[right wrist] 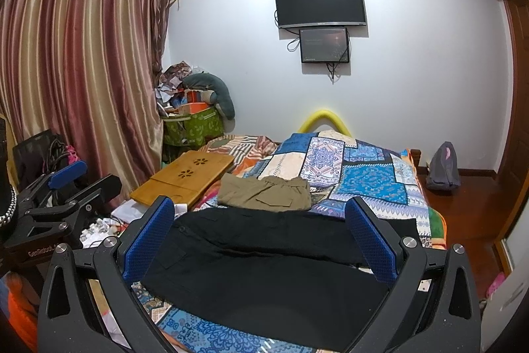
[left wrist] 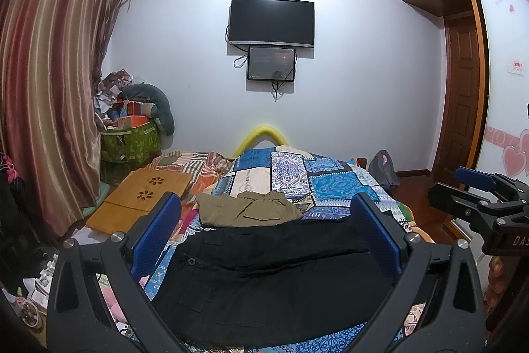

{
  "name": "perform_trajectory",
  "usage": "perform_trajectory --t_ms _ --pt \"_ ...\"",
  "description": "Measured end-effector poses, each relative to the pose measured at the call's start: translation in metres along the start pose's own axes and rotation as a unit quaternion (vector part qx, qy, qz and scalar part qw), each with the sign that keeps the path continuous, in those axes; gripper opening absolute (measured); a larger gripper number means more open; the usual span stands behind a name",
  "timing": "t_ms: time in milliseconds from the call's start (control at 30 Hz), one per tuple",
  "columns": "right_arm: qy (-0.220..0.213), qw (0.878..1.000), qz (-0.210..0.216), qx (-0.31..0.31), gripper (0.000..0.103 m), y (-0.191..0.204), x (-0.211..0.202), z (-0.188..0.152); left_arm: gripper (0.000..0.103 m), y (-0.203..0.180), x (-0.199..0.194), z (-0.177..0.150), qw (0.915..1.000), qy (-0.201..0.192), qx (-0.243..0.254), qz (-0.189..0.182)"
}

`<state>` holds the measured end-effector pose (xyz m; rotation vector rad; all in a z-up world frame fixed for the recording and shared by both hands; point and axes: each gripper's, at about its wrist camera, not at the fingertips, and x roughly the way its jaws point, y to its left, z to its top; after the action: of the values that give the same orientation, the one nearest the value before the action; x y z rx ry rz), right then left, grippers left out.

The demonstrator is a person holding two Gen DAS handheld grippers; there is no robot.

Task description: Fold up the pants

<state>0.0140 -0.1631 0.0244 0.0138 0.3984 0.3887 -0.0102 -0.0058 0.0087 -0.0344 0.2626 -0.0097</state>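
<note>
Black pants lie spread flat across the near end of the patchwork bed cover; they also show in the right wrist view. A folded khaki pair lies just beyond them, also in the right wrist view. My left gripper is open and empty, held above the black pants. My right gripper is open and empty too, above the same pants. Each gripper shows in the other's view, the right one at the right edge and the left one at the left.
A wooden lap desk lies on the bed's left side. A green bin full of clutter stands by the curtain. A grey backpack sits on the floor right of the bed. A TV hangs on the far wall.
</note>
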Motion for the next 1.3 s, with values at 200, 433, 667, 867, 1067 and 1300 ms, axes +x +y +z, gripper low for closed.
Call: perform_trajectory --t_ms 200,433,667,867,1067,1300 --pt "0.0 1.0 0.0 0.001 0.103 -0.001 0.0 0.001 0.103 0.0 0.0 -0.002 1.0 0.0 0.0 -0.001" --pt "-0.001 1.0 0.001 0.002 0.103 -0.002 0.0 0.001 0.103 -0.001 0.0 -0.002 1.0 0.001 0.001 -0.001" --pt "-0.001 1.0 0.002 0.003 0.103 -0.003 0.0 0.0 0.103 -0.001 0.001 -0.003 1.0 0.0 0.0 0.001" --pt "0.002 1.0 -0.009 -0.001 0.103 -0.007 0.01 -0.001 0.103 0.004 0.018 -0.003 0.9999 0.01 0.002 0.002" --pt "0.039 0.999 -0.028 0.003 0.103 -0.03 0.045 -0.009 0.103 0.022 0.064 -0.008 0.9988 0.049 0.002 0.004" --pt "0.095 0.993 -0.068 0.021 0.103 -0.078 0.099 -0.023 0.103 0.041 0.133 -0.021 0.9957 0.071 0.038 0.046"
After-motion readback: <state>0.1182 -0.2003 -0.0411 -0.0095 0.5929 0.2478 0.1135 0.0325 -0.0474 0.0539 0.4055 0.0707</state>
